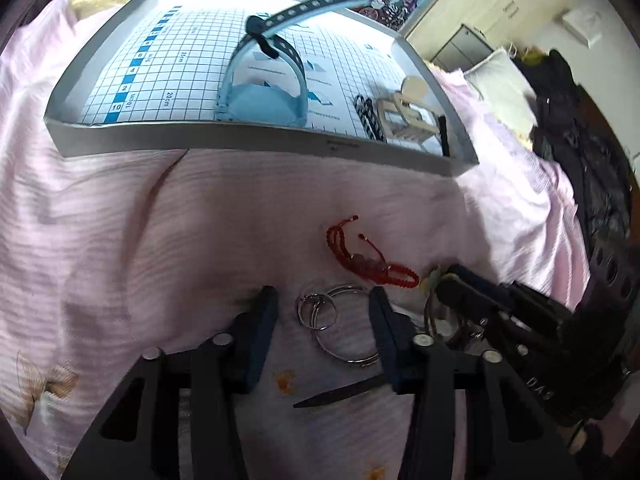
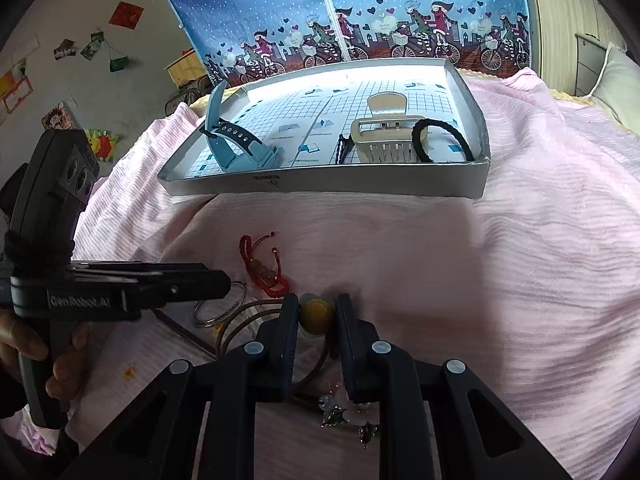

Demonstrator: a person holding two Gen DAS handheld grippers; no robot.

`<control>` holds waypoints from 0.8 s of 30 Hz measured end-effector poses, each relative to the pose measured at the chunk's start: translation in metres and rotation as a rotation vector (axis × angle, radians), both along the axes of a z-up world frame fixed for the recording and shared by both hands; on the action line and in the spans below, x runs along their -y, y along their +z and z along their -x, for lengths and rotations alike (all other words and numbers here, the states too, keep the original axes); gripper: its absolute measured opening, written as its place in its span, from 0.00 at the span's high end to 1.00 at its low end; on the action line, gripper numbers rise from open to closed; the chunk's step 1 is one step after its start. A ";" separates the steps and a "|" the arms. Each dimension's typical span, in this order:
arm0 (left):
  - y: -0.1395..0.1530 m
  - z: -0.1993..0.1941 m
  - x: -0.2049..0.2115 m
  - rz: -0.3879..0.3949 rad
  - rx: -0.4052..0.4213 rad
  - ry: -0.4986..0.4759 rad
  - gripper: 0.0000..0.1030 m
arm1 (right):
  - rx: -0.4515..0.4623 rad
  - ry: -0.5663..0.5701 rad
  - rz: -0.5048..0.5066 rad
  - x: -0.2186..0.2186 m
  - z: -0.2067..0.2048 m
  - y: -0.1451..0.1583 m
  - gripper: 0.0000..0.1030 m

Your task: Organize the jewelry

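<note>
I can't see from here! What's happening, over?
Left hand-held gripper open around silver metal rings. Right hand-held gripper shut on yellow round bead. Red braided bracelet loose nearby.

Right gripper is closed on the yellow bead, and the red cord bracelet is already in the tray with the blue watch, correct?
Not quite. The red cord bracelet lies on the pink bedspread, short of the tray, as the right wrist view shows. The right gripper does grip the yellow bead; the blue watch is in the tray.

Red braided cord bracelet (image 1: 370, 258) with pale beads, lying loose on the pink bedspread | silver rings (image 1: 336, 326), linked, flat just beside it | yellow-beaded piece (image 2: 316, 314) with thin brown cord, on the bedspread | blue watch (image 2: 240, 148), cream hair claw (image 2: 384, 136), black hair tie (image 2: 440, 140) inside the tray (image 2: 320, 184)
</note>
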State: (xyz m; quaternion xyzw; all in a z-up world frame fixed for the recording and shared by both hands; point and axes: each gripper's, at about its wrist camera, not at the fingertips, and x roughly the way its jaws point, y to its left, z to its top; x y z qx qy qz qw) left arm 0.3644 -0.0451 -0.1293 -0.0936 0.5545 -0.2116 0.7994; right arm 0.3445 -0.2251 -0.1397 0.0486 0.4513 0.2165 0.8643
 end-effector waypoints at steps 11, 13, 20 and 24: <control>0.002 -0.001 -0.015 0.078 -0.011 0.044 0.84 | 0.011 0.002 -0.024 0.003 0.002 0.001 0.82; 0.006 0.000 -0.019 0.105 -0.002 0.070 0.84 | 0.017 -0.003 -0.037 0.005 0.002 0.002 0.83; 0.031 0.004 -0.023 0.128 0.068 0.088 0.84 | 0.077 -0.038 -0.071 0.014 0.005 0.015 0.83; 0.045 0.007 -0.028 0.169 0.121 0.123 0.84 | 0.103 -0.063 -0.084 0.019 0.005 0.020 0.83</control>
